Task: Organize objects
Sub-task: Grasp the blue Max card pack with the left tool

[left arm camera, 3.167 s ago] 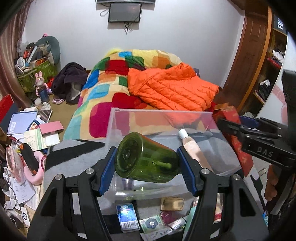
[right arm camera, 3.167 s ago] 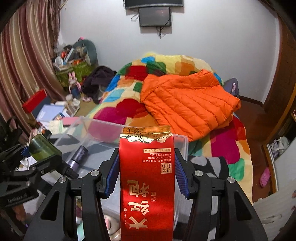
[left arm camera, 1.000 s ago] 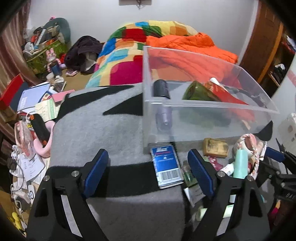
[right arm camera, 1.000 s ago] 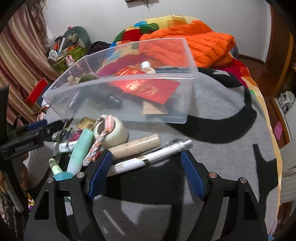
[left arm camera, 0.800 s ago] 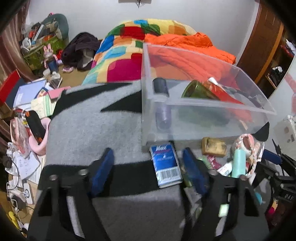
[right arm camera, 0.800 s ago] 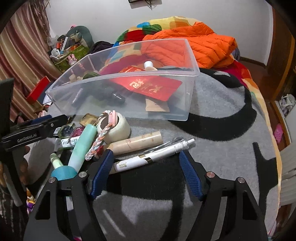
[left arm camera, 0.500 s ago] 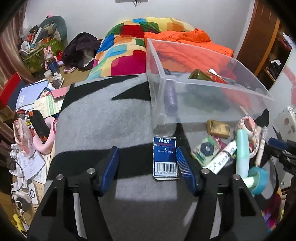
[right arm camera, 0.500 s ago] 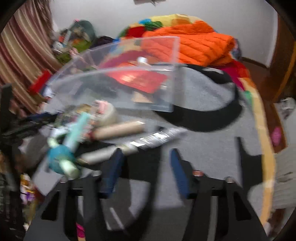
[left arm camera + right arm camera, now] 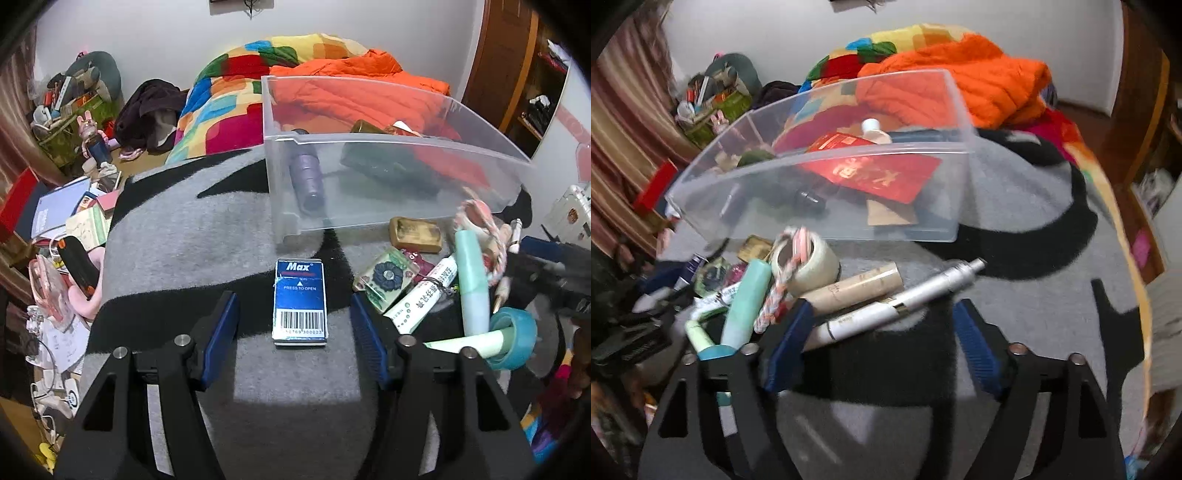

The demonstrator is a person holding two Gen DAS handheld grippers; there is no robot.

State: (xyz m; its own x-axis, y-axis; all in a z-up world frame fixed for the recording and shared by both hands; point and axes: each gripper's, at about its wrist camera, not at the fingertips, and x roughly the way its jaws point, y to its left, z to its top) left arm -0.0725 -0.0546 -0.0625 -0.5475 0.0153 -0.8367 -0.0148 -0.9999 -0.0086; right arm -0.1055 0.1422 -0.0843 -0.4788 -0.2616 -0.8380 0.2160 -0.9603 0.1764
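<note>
A blue "Max" box point(image 9: 300, 299) lies flat on the grey blanket, between the fingers of my left gripper point(image 9: 293, 306). Its jaws are closing, with a gap still on each side of the box. A white pen point(image 9: 897, 310) lies slantwise just ahead of my right gripper point(image 9: 882, 310), whose jaws are opening with nothing pressed between them. Behind stands the clear plastic bin point(image 9: 388, 138) holding a green cup point(image 9: 384, 162), a purple bottle point(image 9: 306, 177) and a red packet point(image 9: 875, 173).
Loose items lie before the bin: a gold tin point(image 9: 415, 234), a mint tube point(image 9: 469, 280), a teal tape ring point(image 9: 513, 338), a tape roll point(image 9: 809, 262) and a beige tube point(image 9: 857, 286). A bed with an orange jacket point(image 9: 351, 81) lies behind. Floor clutter point(image 9: 66, 221) is on the left.
The green cup and the red packet, held earlier, now lie in the bin. My left gripper came down over the blue box and narrowed. The right jaws narrowed, then widened again.
</note>
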